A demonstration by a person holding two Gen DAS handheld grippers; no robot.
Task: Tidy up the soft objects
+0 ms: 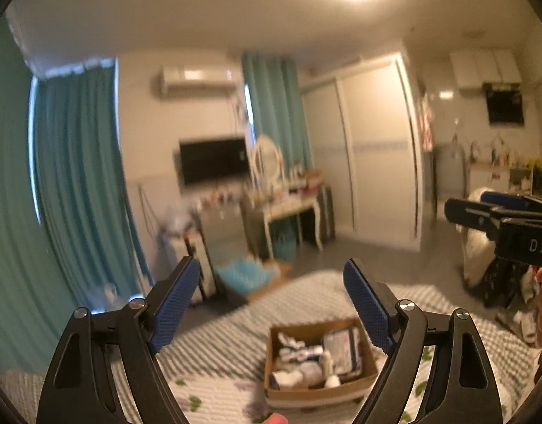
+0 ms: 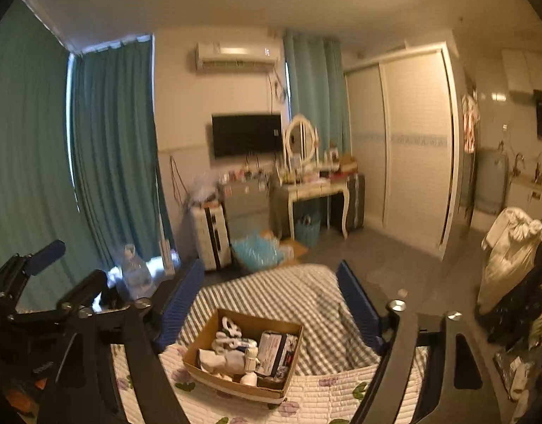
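A brown cardboard box (image 1: 368, 376) sits on the bed and holds several white socks (image 1: 299, 355) and a folded printed cloth (image 1: 341, 349). It also shows in the right wrist view (image 2: 200, 335), with socks (image 2: 227, 348) and the folded cloth (image 2: 276, 351) inside. My left gripper (image 1: 272, 304) is open and empty, held above and before the box. My right gripper (image 2: 271, 304) is open and empty above the box. The right gripper also shows at the right edge of the left wrist view (image 1: 497, 212). The left gripper shows at the left of the right wrist view (image 2: 41, 282).
The bed has a striped blanket (image 2: 288, 293) and a flowered quilt (image 2: 324, 392). Beyond it stand a dressing table with mirror (image 2: 306, 183), a drawer unit (image 2: 211, 236), a blue basket (image 2: 257, 251), teal curtains (image 2: 112, 148) and a wardrobe (image 2: 401, 134). Clothes hang at the right (image 2: 507, 254).
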